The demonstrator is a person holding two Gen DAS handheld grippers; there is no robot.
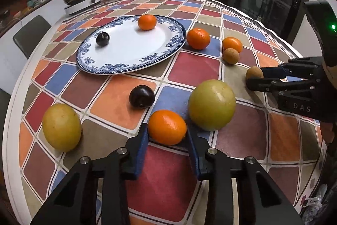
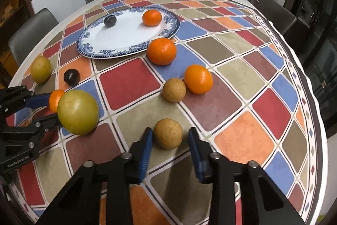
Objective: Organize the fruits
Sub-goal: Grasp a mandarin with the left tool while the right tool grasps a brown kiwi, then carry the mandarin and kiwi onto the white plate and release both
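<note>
Between the left gripper fingers sits a tangerine, clamped; the right gripper has closed narrow around a small brown fruit. From both, the plate lies toward eleven o'clock, nearer the left hand.

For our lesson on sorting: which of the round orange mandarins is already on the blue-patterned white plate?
The round orange mandarin at the far rim of the blue-patterned white plate; the other three lie on the tablecloth.

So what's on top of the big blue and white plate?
On the plate sit one orange and one dark plum, apart from each other. The rest is bare white. Whatever lies under the plate is hidden.
</note>
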